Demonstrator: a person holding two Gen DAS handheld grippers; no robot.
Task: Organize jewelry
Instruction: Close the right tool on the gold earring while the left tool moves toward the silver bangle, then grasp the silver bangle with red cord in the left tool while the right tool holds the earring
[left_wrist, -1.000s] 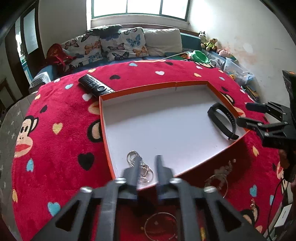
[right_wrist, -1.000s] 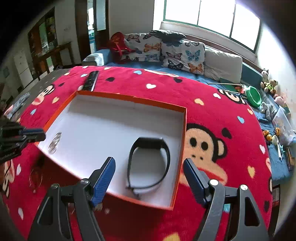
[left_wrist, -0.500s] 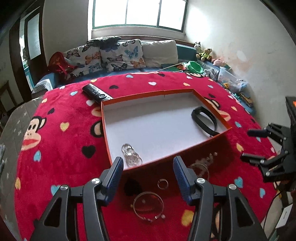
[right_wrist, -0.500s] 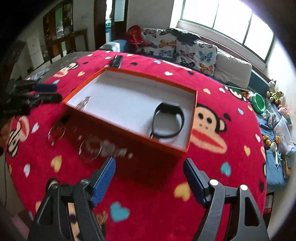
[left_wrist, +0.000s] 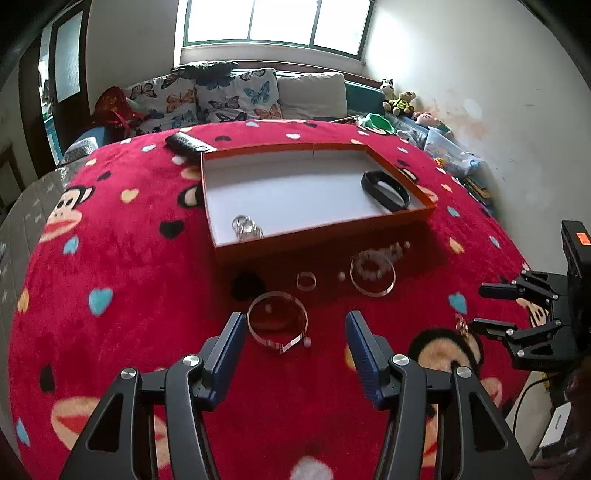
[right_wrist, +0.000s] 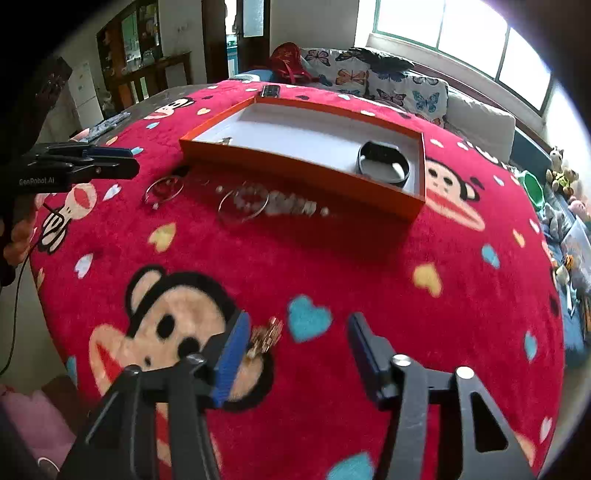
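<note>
An orange tray (left_wrist: 321, 230) with a white floor sits on the red blanket; it shows in the right wrist view too (right_wrist: 303, 166). In it lie a black wristband (left_wrist: 386, 190) and silver rings (left_wrist: 246, 227). In front of it lie a silver bangle (left_wrist: 277, 321), a small ring (left_wrist: 306, 280), a second bangle (left_wrist: 372, 273) and a bead bracelet (right_wrist: 291, 206). My left gripper (left_wrist: 293, 328) is open just before the silver bangle. My right gripper (right_wrist: 295, 332) is open, with a gold ornament (right_wrist: 266, 334) by its left finger.
A black remote (left_wrist: 188, 143) lies behind the tray. A sofa with butterfly cushions (left_wrist: 221, 96) stands at the back. Toys and a green bowl (left_wrist: 376, 123) lie at the far right. The blanket's edge drops off near the right gripper (left_wrist: 517, 321).
Both grippers have pulled back from the tray toward the blanket's near edge. The left gripper opened and left the silver rings in the tray. The right gripper now hovers over the gold ornament.
</note>
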